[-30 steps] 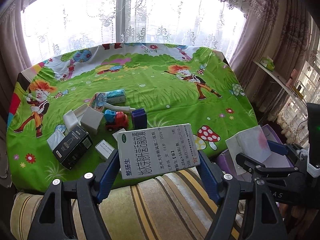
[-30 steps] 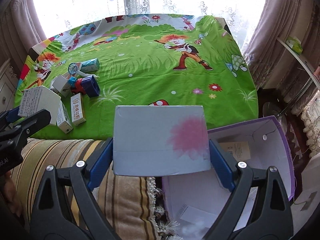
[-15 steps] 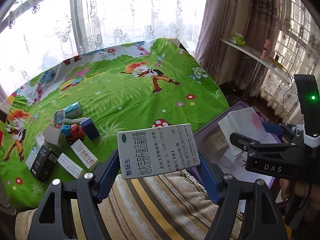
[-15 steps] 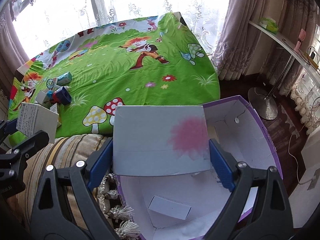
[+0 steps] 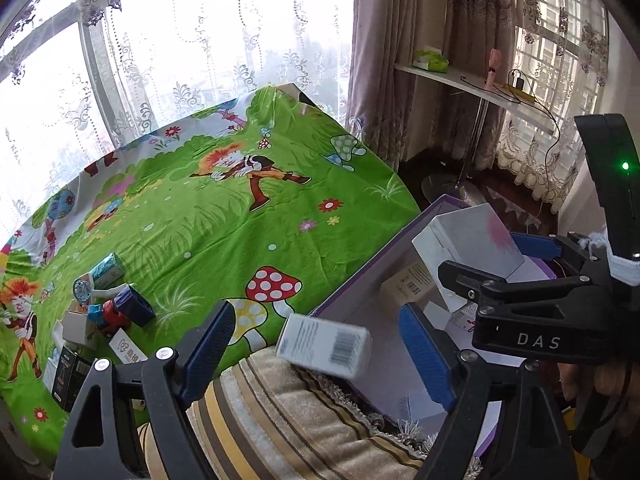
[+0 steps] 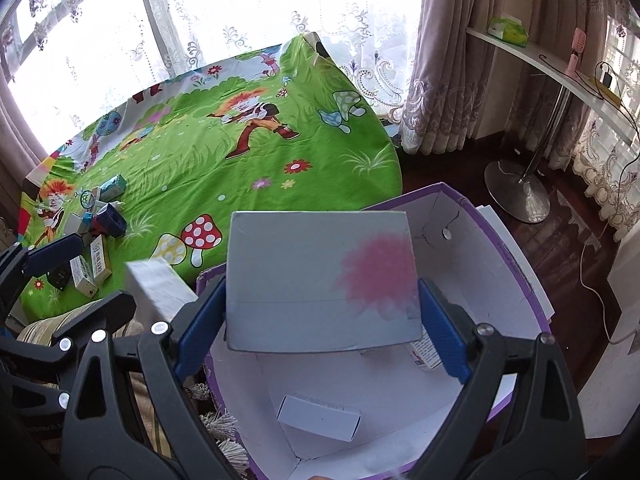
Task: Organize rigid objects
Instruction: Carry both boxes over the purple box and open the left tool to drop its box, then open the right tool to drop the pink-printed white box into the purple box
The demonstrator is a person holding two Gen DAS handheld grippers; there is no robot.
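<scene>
My left gripper [image 5: 316, 314] hangs over the near edge of a purple box [image 5: 362, 278] with a white inside. Its jaws are opening. A white medicine carton [image 5: 326, 346] with a barcode tumbles blurred between the fingers, and neither pad touches it. In the right wrist view the same carton [image 6: 158, 288] shows just left of the purple box [image 6: 520, 276]. My right gripper [image 6: 322, 284] is shut on a grey-white box with a pink blot [image 6: 304, 280], held above the purple box's inside. That box [image 5: 472, 240] also appears in the left wrist view.
Two small white cartons [image 6: 320, 416] [image 6: 424, 354] lie inside the purple box. Several small boxes and a toy truck [image 5: 114, 318] sit on the green cartoon tablecloth [image 5: 224, 232] at the left. A striped cushion [image 5: 280, 420] lies below my left gripper. A metal stand base [image 6: 516, 192] is on the floor.
Both grippers swung right, from over the table to over the purple box. The left jaws widened and the medicine carton dropped out of them. The right gripper keeps its box.
</scene>
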